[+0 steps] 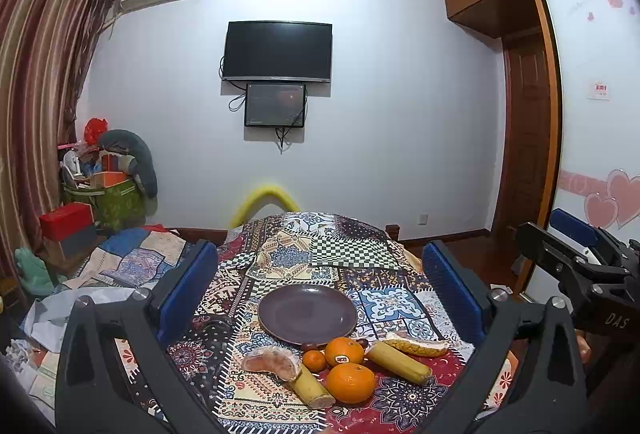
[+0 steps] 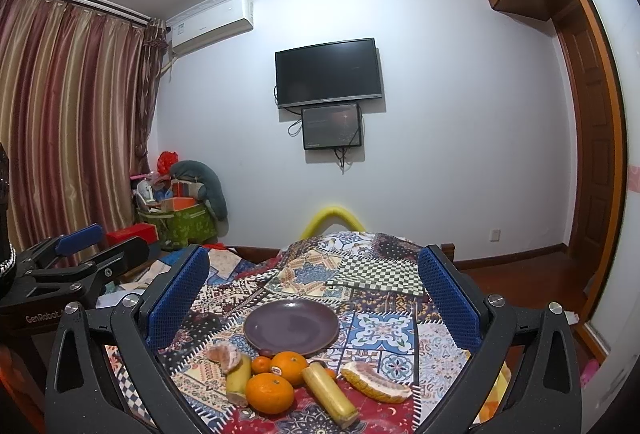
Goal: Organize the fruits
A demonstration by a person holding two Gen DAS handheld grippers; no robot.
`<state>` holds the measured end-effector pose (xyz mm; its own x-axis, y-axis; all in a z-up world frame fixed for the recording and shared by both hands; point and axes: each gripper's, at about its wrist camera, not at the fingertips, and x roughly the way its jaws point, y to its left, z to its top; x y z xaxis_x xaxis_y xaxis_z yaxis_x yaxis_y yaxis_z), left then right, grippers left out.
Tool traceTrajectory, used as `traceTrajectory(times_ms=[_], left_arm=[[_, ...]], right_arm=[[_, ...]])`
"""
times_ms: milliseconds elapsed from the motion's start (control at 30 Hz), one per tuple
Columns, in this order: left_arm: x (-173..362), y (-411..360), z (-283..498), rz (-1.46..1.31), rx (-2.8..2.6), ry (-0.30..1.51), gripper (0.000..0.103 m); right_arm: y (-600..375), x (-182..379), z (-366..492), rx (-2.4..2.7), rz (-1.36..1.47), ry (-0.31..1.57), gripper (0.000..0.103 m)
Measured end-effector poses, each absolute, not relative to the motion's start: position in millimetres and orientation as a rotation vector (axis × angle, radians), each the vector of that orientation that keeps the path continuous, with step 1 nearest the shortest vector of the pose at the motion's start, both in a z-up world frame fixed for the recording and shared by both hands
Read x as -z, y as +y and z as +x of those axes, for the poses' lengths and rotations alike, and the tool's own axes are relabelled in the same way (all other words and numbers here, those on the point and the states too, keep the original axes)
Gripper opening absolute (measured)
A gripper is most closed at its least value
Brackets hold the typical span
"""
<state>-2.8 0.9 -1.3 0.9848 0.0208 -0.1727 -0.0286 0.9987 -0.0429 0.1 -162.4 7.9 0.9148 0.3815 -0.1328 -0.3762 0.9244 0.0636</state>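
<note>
A dark purple plate (image 1: pixel 307 312) (image 2: pixel 291 326) lies bare on the patterned cloth. In front of it sit two large oranges (image 1: pixel 351 382) (image 2: pixel 269 393), one with a sticker (image 1: pixel 344 351) (image 2: pixel 289 367), a small mandarin (image 1: pixel 314 360) (image 2: pixel 261 364), two banana pieces (image 1: pixel 398 362) (image 2: pixel 330 390), and two pomelo wedges (image 1: pixel 272 361) (image 2: pixel 376 382). My left gripper (image 1: pixel 320 274) is open and empty above the plate. My right gripper (image 2: pixel 316 282) is open and empty too, hovering over the same spot.
The cloth-covered table (image 1: pixel 352 254) has a yellow chair back (image 1: pixel 264 200) behind it. The right gripper's body (image 1: pixel 580 266) shows at right in the left wrist view. Boxes and clutter (image 1: pixel 104 194) fill the left corner; a wardrobe (image 1: pixel 532 138) stands at right.
</note>
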Motion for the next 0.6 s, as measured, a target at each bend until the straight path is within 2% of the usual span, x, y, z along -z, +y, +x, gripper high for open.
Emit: traceTrajectory(times_ms=[600], left_arm=[[1.4, 0.9, -2.8, -0.045, -0.024, 0.173, 0.103]], right_arm=[[-163.6, -8.7, -0.8, -0.388, 0.039, 0.144, 0.103]])
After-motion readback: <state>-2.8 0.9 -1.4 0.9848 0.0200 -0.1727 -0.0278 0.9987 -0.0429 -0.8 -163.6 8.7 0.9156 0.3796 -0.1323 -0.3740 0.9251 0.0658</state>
